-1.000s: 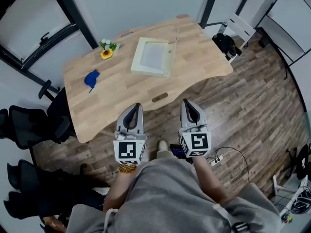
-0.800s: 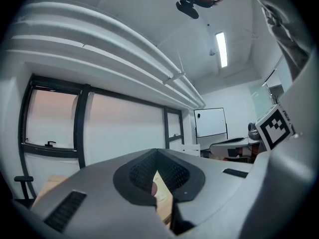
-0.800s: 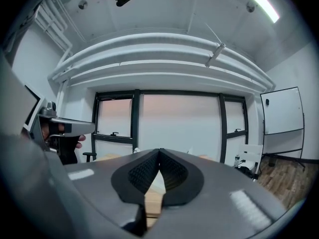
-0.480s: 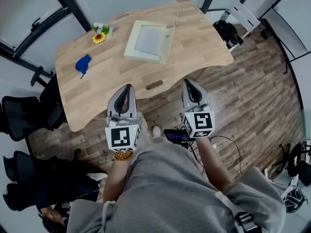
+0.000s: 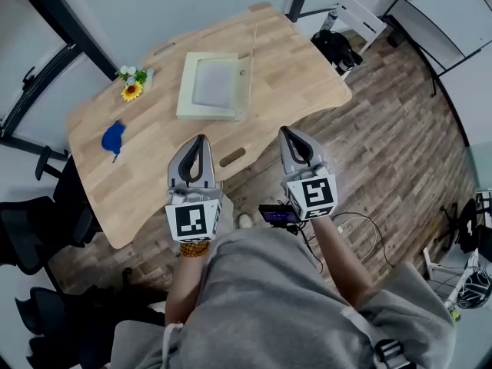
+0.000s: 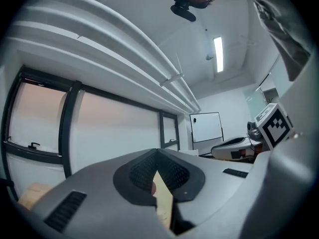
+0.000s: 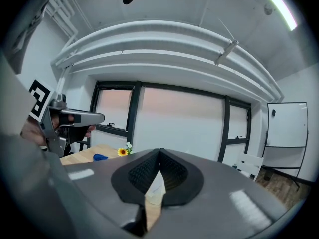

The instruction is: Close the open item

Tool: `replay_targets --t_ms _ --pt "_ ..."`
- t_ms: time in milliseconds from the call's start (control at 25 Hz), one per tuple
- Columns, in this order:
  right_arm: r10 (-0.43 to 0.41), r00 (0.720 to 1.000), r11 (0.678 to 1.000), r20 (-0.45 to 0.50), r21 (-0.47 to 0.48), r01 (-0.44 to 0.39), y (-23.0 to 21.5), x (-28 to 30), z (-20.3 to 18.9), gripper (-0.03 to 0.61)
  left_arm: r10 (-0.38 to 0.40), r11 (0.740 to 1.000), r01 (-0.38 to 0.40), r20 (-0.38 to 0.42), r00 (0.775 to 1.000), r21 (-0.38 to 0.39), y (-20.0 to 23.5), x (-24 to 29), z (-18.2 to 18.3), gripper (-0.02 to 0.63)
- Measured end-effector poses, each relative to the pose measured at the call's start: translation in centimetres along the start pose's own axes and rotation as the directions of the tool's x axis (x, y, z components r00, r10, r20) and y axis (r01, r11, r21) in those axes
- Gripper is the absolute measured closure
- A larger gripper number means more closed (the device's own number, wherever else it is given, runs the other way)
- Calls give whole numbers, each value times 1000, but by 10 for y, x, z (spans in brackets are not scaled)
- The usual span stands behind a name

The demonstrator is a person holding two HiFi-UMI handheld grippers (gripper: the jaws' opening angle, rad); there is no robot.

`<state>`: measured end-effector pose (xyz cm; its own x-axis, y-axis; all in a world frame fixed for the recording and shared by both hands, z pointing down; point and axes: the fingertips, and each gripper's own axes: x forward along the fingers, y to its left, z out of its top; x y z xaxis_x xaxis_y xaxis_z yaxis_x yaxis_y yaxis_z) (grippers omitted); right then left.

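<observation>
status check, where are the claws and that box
Left claw shut, empty. Right claw shut, empty. Cream box open on table, untouched. Nothing between claws and box.

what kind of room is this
Most likely an office or meeting room: a wooden desk, black office chairs beside it, and a whiteboard on the far wall.

The desk (image 5: 284, 68) is pale wood, matt, with a fine grain. The floor (image 5: 384, 129) is darker brown wood planking, streaky. The cream box (image 5: 213, 84) looks smooth and matt; card or plastic, I cannot tell. The left claw (image 5: 198, 139) and right claw (image 5: 286, 131) are matt grey plastic with black ribbed pads (image 7: 172, 176). The person's garment (image 5: 261, 298) is soft grey cloth.
</observation>
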<state>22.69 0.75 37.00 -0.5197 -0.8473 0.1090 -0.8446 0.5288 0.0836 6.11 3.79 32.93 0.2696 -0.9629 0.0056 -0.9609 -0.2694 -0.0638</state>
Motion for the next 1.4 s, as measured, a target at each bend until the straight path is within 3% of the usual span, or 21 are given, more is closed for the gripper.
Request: replay_targets --t_ms 120,360,720,880,1080,1400 --pt "-30 999 1000 -13 6 30 -11 18 0 566 -20 1000 19 20 1000 16 10 22 3 606" --pt "-42 998 999 -51 -11 42 -13 60 -6 566 -62 997 63 -22 998 37 34 55 -18 606" --pt "-91 991 995 -101 -49 86 -24 129 0 566 -152 980 161 -85 985 119 84 113 -76 604" --pt "-112 984 993 -139 -61 105 -28 148 -4 566 -192 960 232 -233 953 157 110 123 -138 603" --pt "-138 967 979 -213 -178 100 -40 175 -16 566 -209 958 267 -379 902 107 145 140 -213 558" --pt "-90 952 992 -291 -109 60 -53 217 -50 566 -189 981 182 -557 809 -69 176 173 -334 420"
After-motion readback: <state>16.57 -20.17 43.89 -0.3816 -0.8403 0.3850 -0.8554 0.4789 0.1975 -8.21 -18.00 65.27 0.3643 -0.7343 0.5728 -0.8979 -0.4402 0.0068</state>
